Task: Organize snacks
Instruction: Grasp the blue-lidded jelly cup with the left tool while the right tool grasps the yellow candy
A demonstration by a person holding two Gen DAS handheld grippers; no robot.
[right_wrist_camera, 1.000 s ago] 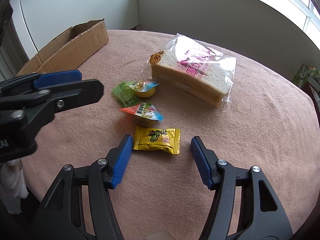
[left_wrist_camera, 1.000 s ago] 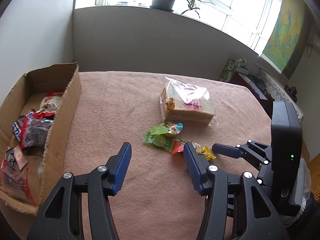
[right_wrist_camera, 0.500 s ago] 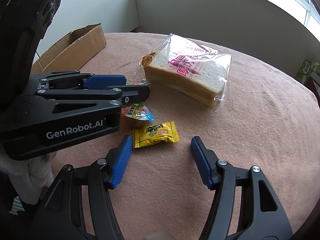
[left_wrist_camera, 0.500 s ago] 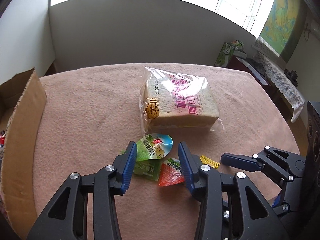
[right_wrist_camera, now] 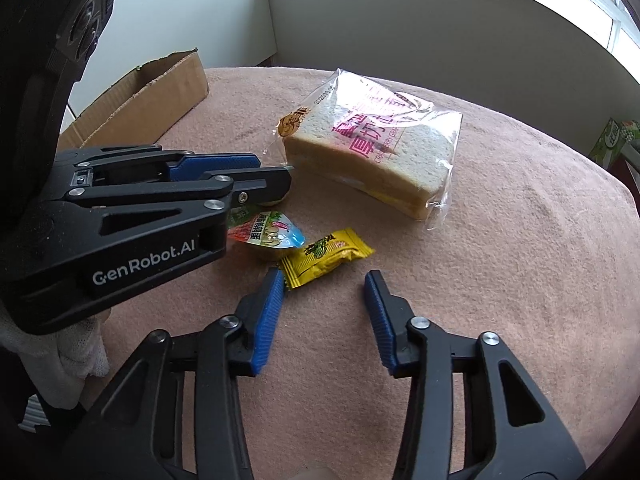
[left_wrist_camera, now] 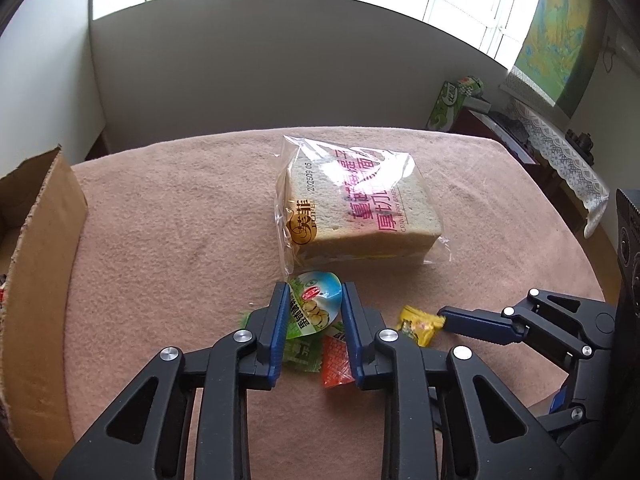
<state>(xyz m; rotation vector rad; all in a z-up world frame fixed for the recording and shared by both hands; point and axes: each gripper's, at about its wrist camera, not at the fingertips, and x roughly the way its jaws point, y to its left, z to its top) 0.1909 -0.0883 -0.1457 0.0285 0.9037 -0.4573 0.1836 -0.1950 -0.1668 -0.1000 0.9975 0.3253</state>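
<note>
My left gripper [left_wrist_camera: 314, 308] is shut on a green-lidded jelly cup [left_wrist_camera: 316, 306] on the pink tablecloth; a green packet [left_wrist_camera: 302, 354] and a red-lidded jelly cup [left_wrist_camera: 336, 366] lie under its fingers. In the right wrist view the left gripper [right_wrist_camera: 276, 190] hides that cup, and the red-lidded cup [right_wrist_camera: 266, 236] sits just below it. A yellow candy [right_wrist_camera: 326, 258] lies just ahead of my open right gripper [right_wrist_camera: 324, 286], by its left fingertip. It also shows in the left wrist view [left_wrist_camera: 418, 324], beside my right gripper [left_wrist_camera: 444, 314]. A bagged bread loaf [left_wrist_camera: 356, 208] [right_wrist_camera: 376, 150] lies behind.
An open cardboard box [left_wrist_camera: 36, 240] [right_wrist_camera: 148, 100] stands at the table's left edge. The round table [right_wrist_camera: 520, 240] drops off at right. A green carton [left_wrist_camera: 454, 102] and a sideboard stand beyond the table at right. A wall and window sill are behind.
My left gripper moved forward from near the box to the jelly cups and closed on the green-lidded one. My right gripper crept closer to the yellow candy, still open.
</note>
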